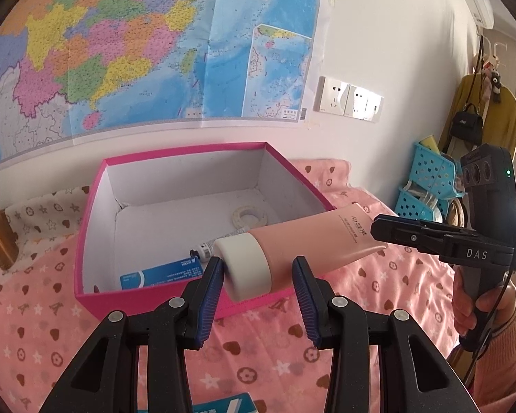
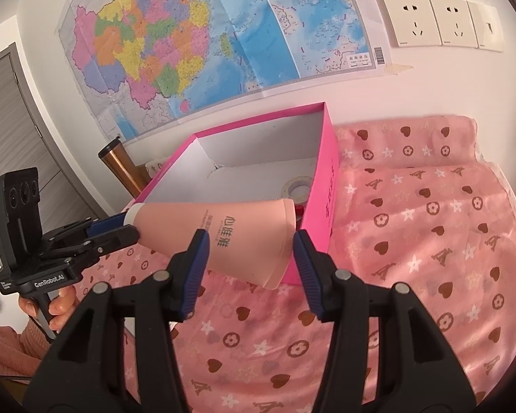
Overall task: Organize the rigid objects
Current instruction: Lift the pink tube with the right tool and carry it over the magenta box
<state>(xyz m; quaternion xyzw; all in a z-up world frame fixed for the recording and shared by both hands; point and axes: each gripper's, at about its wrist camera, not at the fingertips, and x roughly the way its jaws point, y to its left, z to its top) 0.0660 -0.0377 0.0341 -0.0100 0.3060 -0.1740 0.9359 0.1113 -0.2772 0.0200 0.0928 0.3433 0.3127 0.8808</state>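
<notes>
A pink tube with a white cap (image 1: 302,244) hangs in the air over the near right corner of the open pink box (image 1: 96,206). My left gripper (image 1: 258,287) has its jaws on both sides of the white cap (image 1: 244,265). My right gripper (image 2: 251,258) has its jaws on both sides of the tube's flat end (image 2: 244,241); the left wrist view shows it (image 1: 375,230) at that end. Which one carries the tube I cannot tell. In the box lie a tape roll (image 1: 249,216), a small white tube (image 1: 220,242) and a blue carton (image 1: 161,273).
The box (image 2: 326,186) stands on a bed with a pink patterned sheet (image 2: 412,241), against a wall with a map. A copper post (image 2: 120,165) stands left of the box. Blue baskets (image 1: 426,179) are at the right. A blue carton edge (image 1: 220,406) lies below my left gripper.
</notes>
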